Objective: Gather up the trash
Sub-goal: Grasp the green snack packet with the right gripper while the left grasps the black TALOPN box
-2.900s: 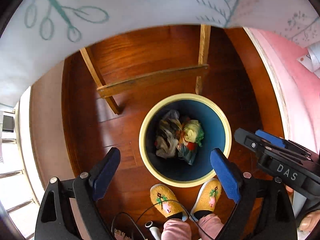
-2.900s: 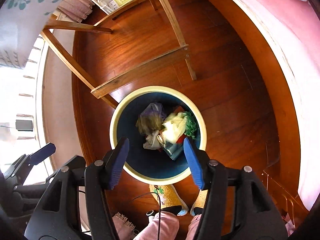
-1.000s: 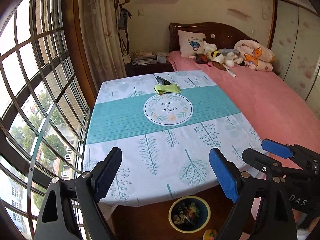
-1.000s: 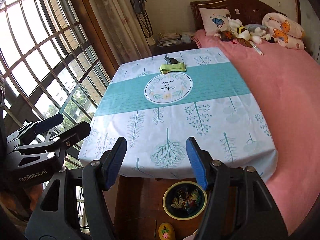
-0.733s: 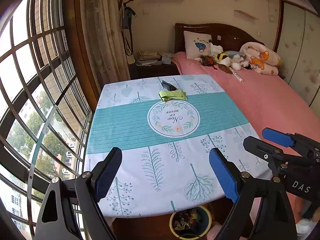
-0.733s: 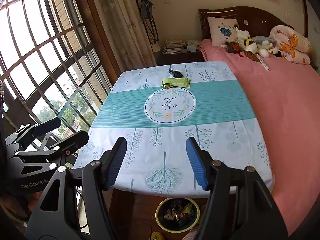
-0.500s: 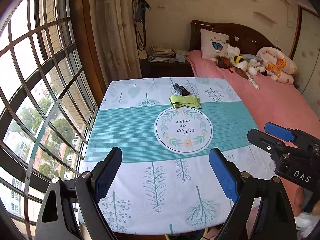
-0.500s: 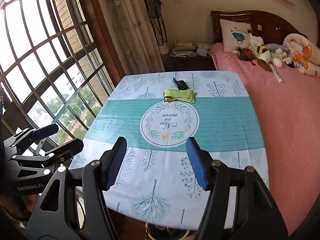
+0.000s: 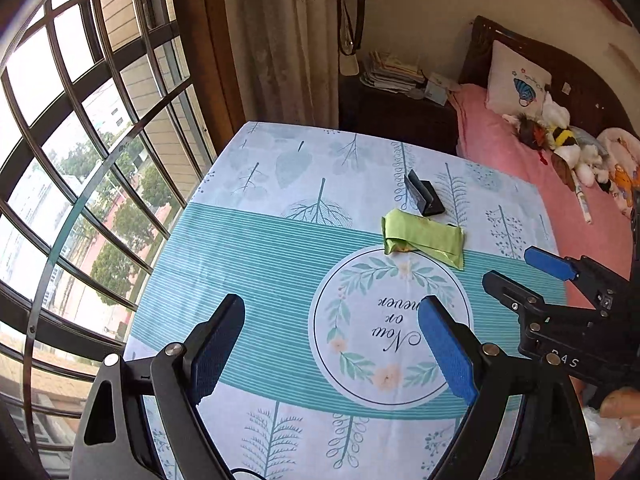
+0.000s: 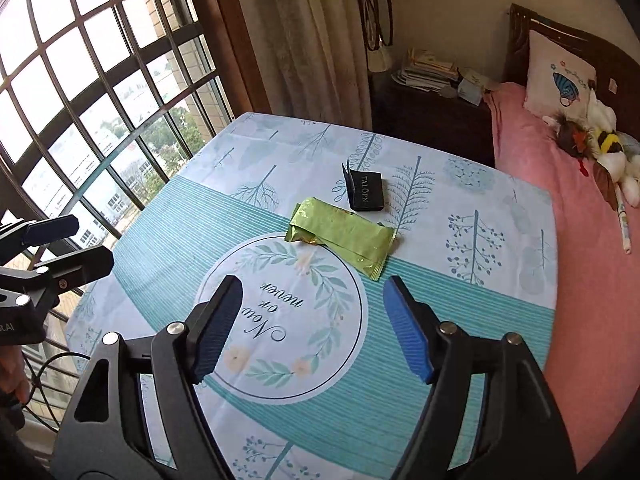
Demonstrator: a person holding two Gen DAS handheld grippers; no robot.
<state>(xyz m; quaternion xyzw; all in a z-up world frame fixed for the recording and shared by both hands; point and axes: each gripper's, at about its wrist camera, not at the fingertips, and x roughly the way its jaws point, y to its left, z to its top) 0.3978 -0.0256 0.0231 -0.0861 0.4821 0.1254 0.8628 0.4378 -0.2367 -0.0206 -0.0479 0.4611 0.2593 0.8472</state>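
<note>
A crumpled green wrapper (image 9: 424, 238) (image 10: 340, 232) lies on the table's teal band, just past the round printed emblem. A small black folded card (image 9: 422, 194) (image 10: 366, 190) stands right behind it. My left gripper (image 9: 332, 344) hovers open over the near part of the tablecloth (image 9: 256, 264), nothing between its fingers. My right gripper (image 10: 312, 320) hangs over the emblem, short of the wrapper; its jaws are opening and hold nothing. Each gripper shows at the edge of the other's view.
A barred window (image 9: 80, 128) runs along the table's left side, with a curtain (image 9: 280, 40) at the far corner. A pink bed (image 10: 592, 240) with pillow and soft toys borders the right. A dark nightstand (image 10: 432, 120) with papers stands behind the table.
Both grippers rose from the blue bin on the floor and swept forward over the table. The bin has dropped out of view, the wrapper looms closer, and the right jaws stand wider.
</note>
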